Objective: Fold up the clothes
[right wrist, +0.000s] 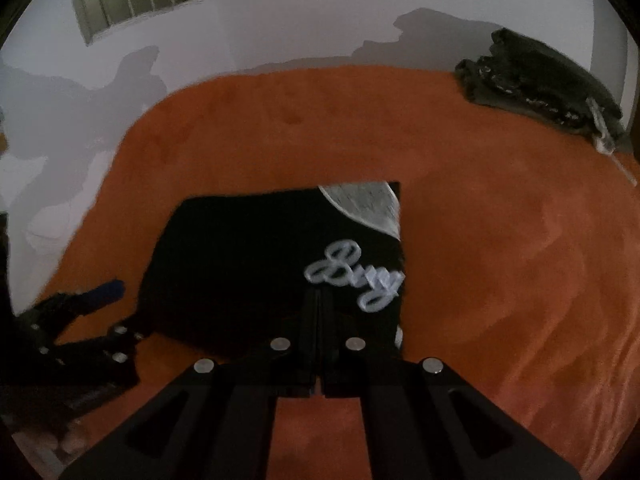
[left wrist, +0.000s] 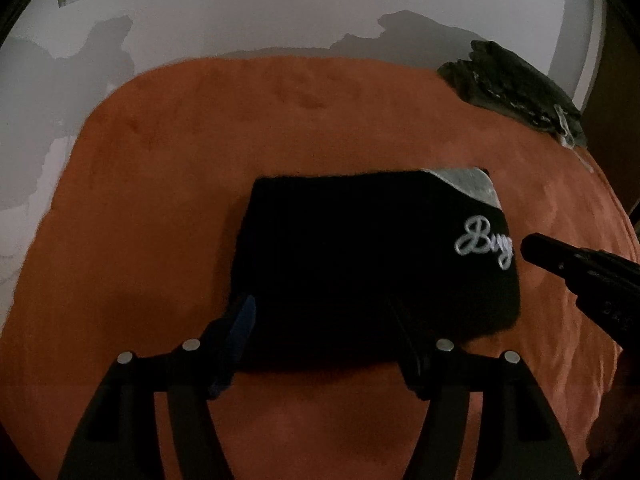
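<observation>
On orange blanket [left wrist: 160, 200]: one folded black sweatshirt [left wrist: 340, 248] at centre, white script lettering [left wrist: 484, 242] upward; one dark garment pile [left wrist: 516, 88] at far right corner. Two grippers: left gripper [left wrist: 320, 320] spread apart, empty; right gripper [right wrist: 319, 308] pressed together, empty.

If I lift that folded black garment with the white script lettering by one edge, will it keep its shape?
Probably not: the folded black garment looks like soft fabric, so its layers would likely droop and unfold. It seems light, and may drag rather than slide on the fuzzy orange blanket.
</observation>
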